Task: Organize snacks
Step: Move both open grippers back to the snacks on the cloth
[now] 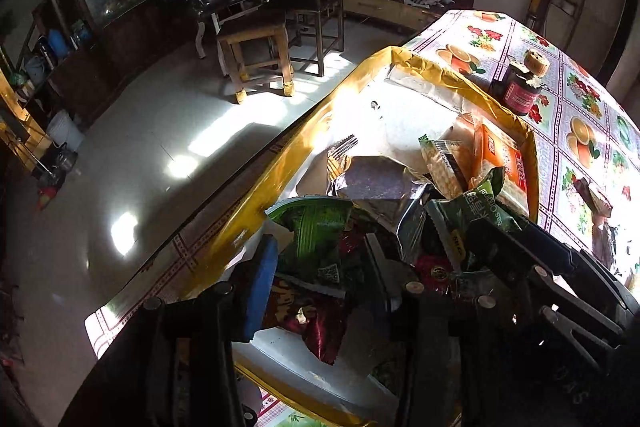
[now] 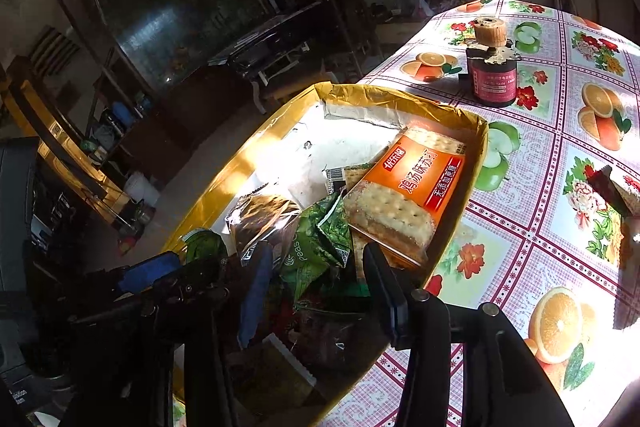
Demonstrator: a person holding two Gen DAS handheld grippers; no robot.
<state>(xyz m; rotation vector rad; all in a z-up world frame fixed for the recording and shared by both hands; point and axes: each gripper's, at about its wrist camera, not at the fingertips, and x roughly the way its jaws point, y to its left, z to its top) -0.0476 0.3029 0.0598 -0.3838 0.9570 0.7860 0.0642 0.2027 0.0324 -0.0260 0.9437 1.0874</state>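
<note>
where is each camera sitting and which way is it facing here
Left wrist: on the left tool, angled down into the gold box of snacks; its blue-padded fingers show, and the right tool enters from the right.
Right wrist: on the right tool, angled down over the same box; its fingers show, with the left tool at left.
Shared: the box, orange cracker pack, dark jar, fruit-print tablecloth.
</note>
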